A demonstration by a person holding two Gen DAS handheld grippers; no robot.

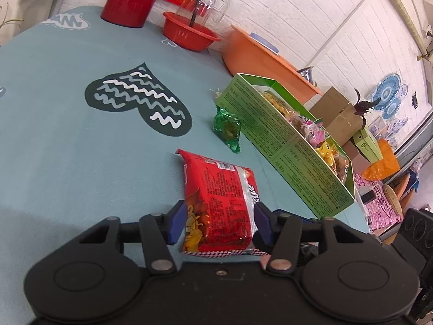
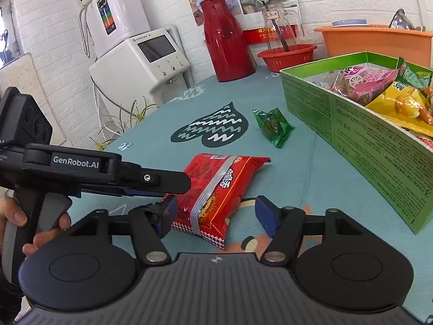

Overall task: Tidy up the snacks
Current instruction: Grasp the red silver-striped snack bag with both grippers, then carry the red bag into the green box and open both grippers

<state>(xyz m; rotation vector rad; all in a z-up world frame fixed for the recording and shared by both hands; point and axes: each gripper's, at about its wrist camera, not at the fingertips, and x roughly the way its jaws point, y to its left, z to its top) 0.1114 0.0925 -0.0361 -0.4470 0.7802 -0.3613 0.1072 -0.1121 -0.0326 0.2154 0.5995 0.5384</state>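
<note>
The left gripper (image 1: 219, 223) has its blue pads pressed against both sides of the red noodle packet (image 1: 220, 203) lying on the teal tablecloth (image 1: 54, 149), likely to lift it into the green box (image 1: 284, 140); the right gripper (image 2: 216, 214) hangs open, holding nothing
</note>
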